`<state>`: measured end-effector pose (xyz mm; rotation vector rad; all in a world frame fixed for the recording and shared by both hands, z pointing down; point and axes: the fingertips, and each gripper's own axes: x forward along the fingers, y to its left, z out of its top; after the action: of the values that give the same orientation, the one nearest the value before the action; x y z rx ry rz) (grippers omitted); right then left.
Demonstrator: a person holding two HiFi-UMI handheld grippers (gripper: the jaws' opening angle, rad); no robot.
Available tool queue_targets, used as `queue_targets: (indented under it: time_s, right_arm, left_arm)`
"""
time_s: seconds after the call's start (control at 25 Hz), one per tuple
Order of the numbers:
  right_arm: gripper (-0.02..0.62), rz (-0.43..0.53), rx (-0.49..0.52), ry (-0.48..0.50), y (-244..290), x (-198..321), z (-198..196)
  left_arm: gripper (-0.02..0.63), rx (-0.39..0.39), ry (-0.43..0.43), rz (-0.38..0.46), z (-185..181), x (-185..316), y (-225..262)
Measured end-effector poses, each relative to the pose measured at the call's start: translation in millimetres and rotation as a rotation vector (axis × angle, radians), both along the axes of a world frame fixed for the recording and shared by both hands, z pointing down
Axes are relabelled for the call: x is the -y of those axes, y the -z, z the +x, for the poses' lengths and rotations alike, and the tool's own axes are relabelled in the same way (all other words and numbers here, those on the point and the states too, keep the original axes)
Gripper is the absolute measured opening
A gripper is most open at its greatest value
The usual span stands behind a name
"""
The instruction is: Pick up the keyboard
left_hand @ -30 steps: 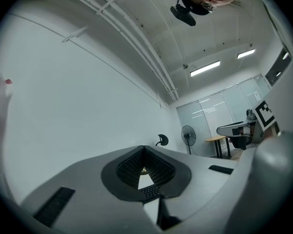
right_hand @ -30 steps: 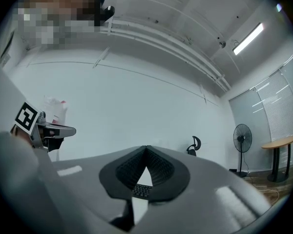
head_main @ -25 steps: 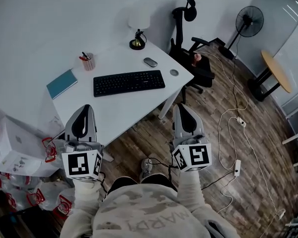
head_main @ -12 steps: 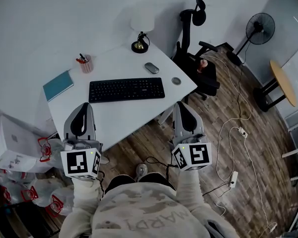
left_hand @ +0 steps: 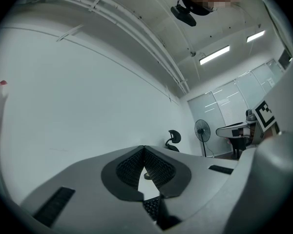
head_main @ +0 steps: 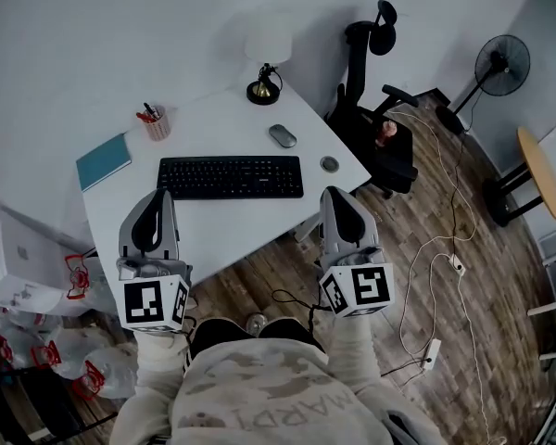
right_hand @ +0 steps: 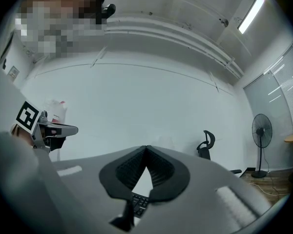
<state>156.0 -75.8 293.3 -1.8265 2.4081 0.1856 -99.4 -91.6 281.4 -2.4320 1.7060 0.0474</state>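
1. While the head view looks down, the keyboard [head_main: 230,176] lies flat on the white worktop [head_main: 213,235], with its long axis running left to right across the picture. The left hand-held gripper [head_main: 158,196] points at its near left corner. The right hand-held gripper [head_main: 337,193] is just beyond its right end.
2. Left gripper view: the left hand-held gripper [left_hand: 144,148] has its jaws pressed together on nothing, and the keyboard's [left_hand: 151,206] keys show below the tips.
3. Right gripper view: the right hand-held gripper [right_hand: 146,148] is likewise closed and empty, with the keyboard [right_hand: 139,204] low beneath it.
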Motion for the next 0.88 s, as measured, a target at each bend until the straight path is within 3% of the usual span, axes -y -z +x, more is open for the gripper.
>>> queue_targets:
  time_s: [0.88]
  right_arm:
    - [0.011,-0.071,0.001,0.023,-30,83,20]
  left_arm:
    - [0.006,0.007,0.042,-0.041,15,77,-23]
